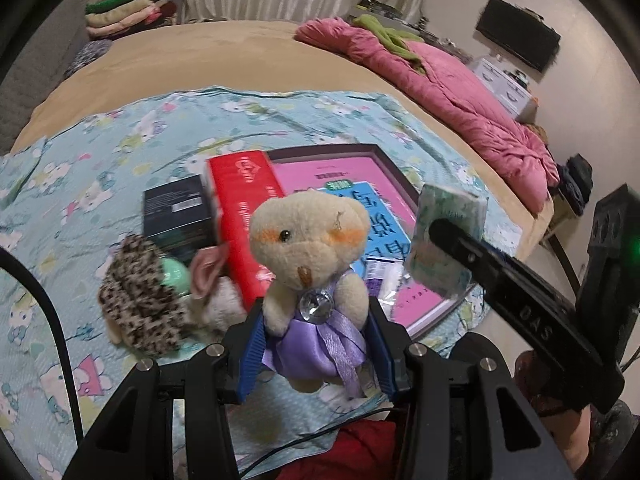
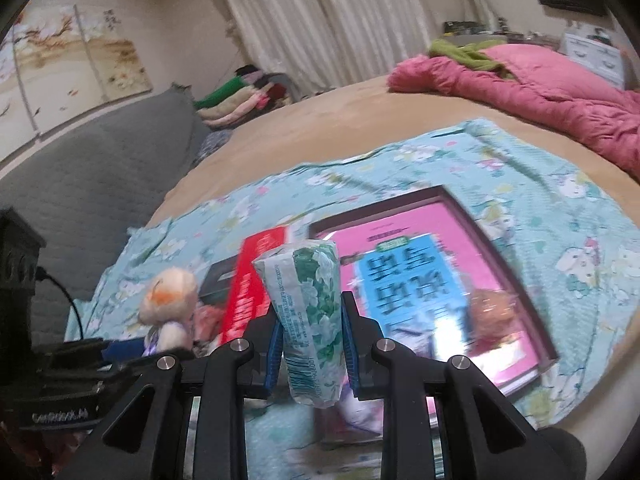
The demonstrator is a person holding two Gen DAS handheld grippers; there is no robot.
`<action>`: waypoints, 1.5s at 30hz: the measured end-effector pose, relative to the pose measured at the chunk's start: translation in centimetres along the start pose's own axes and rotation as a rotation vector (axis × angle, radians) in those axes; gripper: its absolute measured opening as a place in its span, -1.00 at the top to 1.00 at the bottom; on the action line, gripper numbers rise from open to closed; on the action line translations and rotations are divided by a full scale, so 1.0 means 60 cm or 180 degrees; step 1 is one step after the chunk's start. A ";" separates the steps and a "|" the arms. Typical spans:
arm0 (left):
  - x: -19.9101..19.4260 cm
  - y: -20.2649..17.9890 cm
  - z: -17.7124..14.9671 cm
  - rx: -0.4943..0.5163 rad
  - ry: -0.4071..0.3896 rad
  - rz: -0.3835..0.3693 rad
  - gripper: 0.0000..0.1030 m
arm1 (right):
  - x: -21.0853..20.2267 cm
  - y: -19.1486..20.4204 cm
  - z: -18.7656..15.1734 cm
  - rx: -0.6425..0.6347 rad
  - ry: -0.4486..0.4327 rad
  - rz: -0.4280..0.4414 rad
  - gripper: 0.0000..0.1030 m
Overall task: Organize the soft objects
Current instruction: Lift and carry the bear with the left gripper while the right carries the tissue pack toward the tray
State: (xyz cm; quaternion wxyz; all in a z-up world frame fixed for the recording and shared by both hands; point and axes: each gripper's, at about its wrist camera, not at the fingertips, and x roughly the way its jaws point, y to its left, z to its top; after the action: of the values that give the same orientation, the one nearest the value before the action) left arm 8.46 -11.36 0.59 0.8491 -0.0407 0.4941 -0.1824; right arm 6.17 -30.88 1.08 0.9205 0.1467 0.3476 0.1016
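Note:
My left gripper point(image 1: 316, 344) is shut on a cream teddy bear in a purple satin dress point(image 1: 310, 256), held upright above the bed. The bear also shows in the right wrist view point(image 2: 170, 300). My right gripper point(image 2: 308, 348) is shut on a tissue pack with green floral print point(image 2: 310, 312), held upright; the pack shows in the left wrist view point(image 1: 448, 236). A speckled plush point(image 1: 138, 300) with a pink ear point(image 1: 206, 268) lies on the blue patterned cloth point(image 1: 120, 140) at left.
A red box point(image 1: 244, 216), a black box point(image 1: 176, 212) and a pink and blue book in a dark tray point(image 1: 360, 200) lie on the cloth. A pink quilt point(image 1: 460, 96) lies at the right, folded clothes point(image 1: 124, 12) at the back left.

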 end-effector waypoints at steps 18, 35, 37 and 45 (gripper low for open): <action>0.112 -0.099 0.038 0.0358 0.0348 -0.0068 0.09 | 0.010 -0.128 -0.002 0.0623 0.0091 -0.0412 0.49; 0.207 -0.106 0.056 0.0403 0.0632 0.0103 0.08 | 0.047 -0.142 -0.026 0.0686 0.0361 -0.0428 0.49; 0.215 -0.103 0.057 0.0396 0.0668 0.0127 0.08 | 0.053 -0.139 -0.028 0.0658 0.0416 -0.0400 0.49; 0.231 -0.104 0.064 0.0402 0.0692 0.0173 0.08 | 0.073 -0.141 -0.042 0.0677 0.0586 -0.0394 0.47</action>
State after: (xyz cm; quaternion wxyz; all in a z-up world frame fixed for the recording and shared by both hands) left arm 16.21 -22.44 -7.35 0.7960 0.0463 0.5718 -0.1934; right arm 8.43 -37.05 -6.28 0.8685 0.2117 0.4477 0.0203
